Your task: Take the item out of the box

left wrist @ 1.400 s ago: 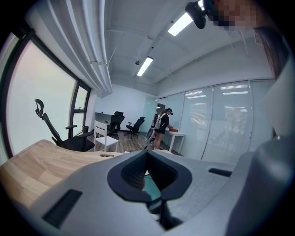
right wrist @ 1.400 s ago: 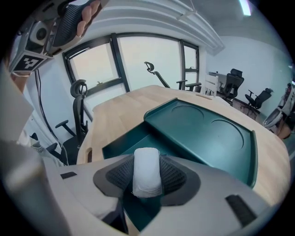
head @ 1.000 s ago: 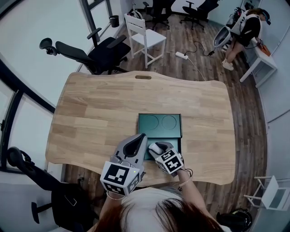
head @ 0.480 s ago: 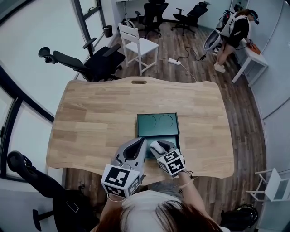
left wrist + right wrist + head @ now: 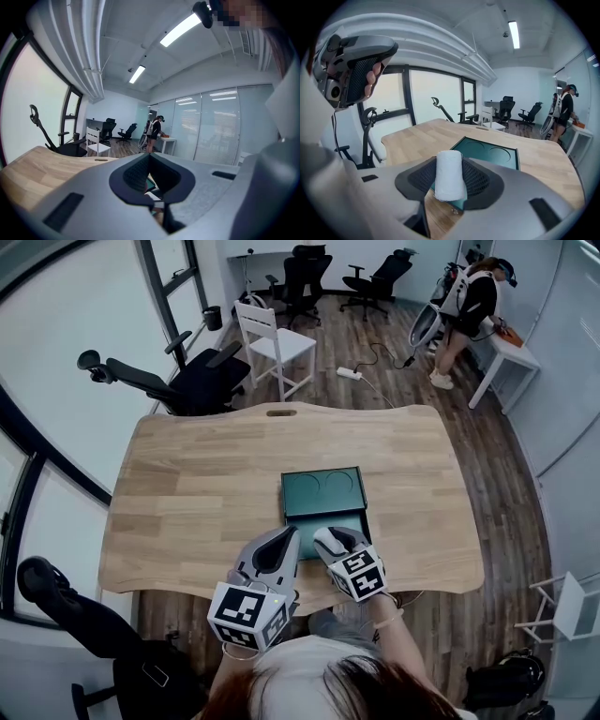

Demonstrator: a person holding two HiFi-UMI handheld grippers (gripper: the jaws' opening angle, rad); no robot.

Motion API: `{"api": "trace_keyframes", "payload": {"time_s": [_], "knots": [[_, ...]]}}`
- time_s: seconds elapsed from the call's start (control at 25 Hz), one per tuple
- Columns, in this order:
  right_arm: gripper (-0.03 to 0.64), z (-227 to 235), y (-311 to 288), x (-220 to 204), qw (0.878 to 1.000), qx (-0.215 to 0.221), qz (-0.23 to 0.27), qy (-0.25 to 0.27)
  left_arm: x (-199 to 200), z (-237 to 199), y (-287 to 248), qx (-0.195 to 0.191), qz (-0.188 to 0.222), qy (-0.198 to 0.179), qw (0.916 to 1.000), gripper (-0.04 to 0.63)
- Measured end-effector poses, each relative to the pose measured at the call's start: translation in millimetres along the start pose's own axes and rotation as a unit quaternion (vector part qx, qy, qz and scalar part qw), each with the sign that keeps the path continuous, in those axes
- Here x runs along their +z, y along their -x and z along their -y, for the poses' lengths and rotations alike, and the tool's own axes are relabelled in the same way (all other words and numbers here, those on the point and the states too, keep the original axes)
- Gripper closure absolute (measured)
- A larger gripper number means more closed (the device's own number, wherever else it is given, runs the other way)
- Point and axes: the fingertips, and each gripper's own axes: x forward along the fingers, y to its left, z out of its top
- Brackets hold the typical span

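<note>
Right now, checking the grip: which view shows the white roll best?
Right gripper view: the white roll stands clamped between the fingers, whole length visible. Head view shows only a pale spot; left gripper view, nothing clear.

No lettering, number, brand name or sign is showing legibly in any view. At the near edge of the scene, the marker cube [image 5: 246, 610] of the left gripper [image 5: 289, 536] and the marker cube [image 5: 359, 574] of the right gripper [image 5: 330, 540] are carrying only black-and-white square patterns. These patterns are not reading as characters.
</note>
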Motion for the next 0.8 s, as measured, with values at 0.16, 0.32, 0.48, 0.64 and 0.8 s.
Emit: {"api": "trace_keyframes", "payload": {"time_s": [0.16, 0.32, 0.48, 0.64, 0.8], "knots": [[0.428, -6.1, 12.7, 3.2, 1.000, -0.013, 0.014, -0.002, -3.9, 4.4, 12.2, -0.003, 0.001, -0.001, 1.0000, 0.589], [0.428, -12.2, 23.4, 11.3, 0.999, -0.027, 0.033, -0.005, -5.3, 9.1, 24.2, -0.006, 0.003, 0.000, 1.0000, 0.589], [0.428, -18.8, 34.1, 15.8, 0.998, -0.036, 0.052, -0.005, -8.3, 14.2, 36.4, -0.007, 0.006, 0.002, 1.0000, 0.589], [0.428, -26.1, 48.2, 17.5, 0.997, -0.041, 0.069, 0.000, -7.5, 21.0, 49.2, -0.003, 0.013, 0.001, 0.9999, 0.589], [0.428, -34.0, 61.5, 21.5, 0.995, -0.049, 0.085, 0.004, -6.8, 24.3, 64.9, 0.000, 0.020, 0.000, 0.9998, 0.589]]}}
